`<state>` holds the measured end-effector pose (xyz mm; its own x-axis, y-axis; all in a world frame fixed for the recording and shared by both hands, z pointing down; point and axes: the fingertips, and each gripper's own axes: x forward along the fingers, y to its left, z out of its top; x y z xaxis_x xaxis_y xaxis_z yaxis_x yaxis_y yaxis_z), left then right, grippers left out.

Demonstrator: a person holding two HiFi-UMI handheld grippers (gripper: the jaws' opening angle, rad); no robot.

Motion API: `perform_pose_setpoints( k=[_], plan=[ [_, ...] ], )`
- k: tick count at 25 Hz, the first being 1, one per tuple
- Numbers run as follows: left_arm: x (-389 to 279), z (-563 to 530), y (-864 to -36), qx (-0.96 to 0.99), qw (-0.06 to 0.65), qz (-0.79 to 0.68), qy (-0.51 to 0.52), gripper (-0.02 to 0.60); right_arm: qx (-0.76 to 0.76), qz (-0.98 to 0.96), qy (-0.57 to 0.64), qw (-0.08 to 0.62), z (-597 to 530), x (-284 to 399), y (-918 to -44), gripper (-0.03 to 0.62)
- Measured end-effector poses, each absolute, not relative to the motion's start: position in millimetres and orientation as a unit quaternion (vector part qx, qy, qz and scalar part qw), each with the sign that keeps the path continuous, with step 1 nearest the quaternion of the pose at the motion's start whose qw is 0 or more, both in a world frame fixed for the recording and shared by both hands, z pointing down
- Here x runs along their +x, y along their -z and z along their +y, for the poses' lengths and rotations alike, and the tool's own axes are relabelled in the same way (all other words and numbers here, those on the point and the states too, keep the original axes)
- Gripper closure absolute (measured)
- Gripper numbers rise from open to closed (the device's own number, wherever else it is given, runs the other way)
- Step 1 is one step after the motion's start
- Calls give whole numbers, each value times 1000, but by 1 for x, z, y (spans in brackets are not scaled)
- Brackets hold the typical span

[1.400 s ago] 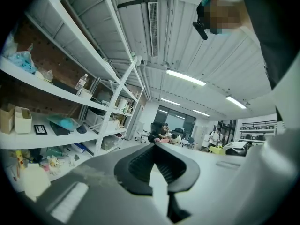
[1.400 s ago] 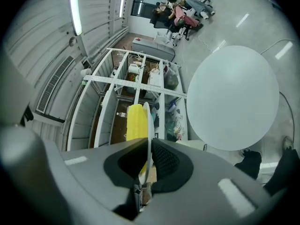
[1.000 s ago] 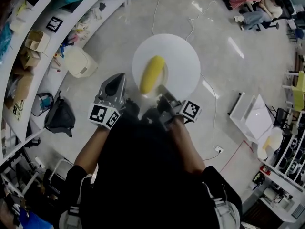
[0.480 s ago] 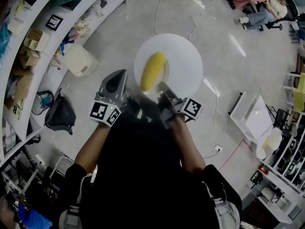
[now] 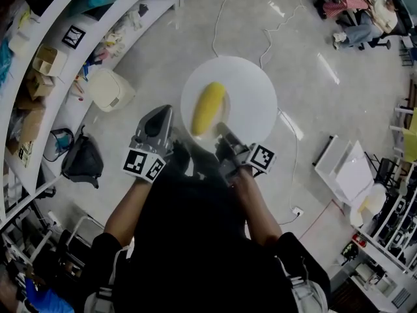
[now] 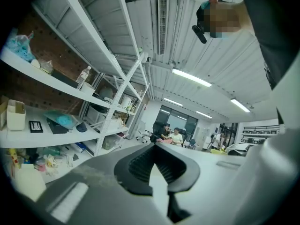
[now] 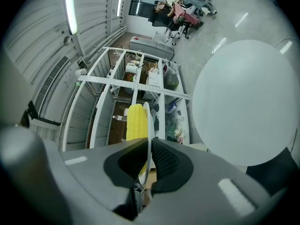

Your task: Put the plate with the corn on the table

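right tool [image 7: 149,148]: clamped on plate [image 5: 251,103] rim | corn [image 5: 208,108]: carried on plate, ahead of that tool | left tool [image 6: 153,148]: jaws pressed together

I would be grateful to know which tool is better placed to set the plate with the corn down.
Right. The right tool is clamped on the rim of the plate that carries the corn. The left tool holds nothing and sits beside the plate, apart from it.

Ref: plate [image 5: 229,96]. Left: shelf unit [image 5: 71,57] and white bin [image 5: 109,89] obstruct. Beyond: floor [image 5: 306,103] open exc. cables [image 5: 263,44].
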<state>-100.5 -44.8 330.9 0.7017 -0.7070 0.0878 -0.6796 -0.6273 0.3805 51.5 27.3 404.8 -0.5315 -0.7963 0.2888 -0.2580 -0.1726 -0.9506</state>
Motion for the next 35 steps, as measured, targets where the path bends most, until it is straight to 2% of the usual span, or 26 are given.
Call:
perform_pose_setpoints(
  k=[9, 25, 35],
  plan=[
    [-87, -68, -348, 893, 196, -403, 25, 577, -425, 620, 632, 190, 2, 68, -432, 562],
    [-68, -107, -401, 889, 214, -404, 13, 577, -404, 629, 634, 200, -46, 76, -483, 562],
    [-50, -122, -438, 885, 223, -408, 10, 577, -392, 640, 635, 183, -62, 86, -528, 562]
  ],
)
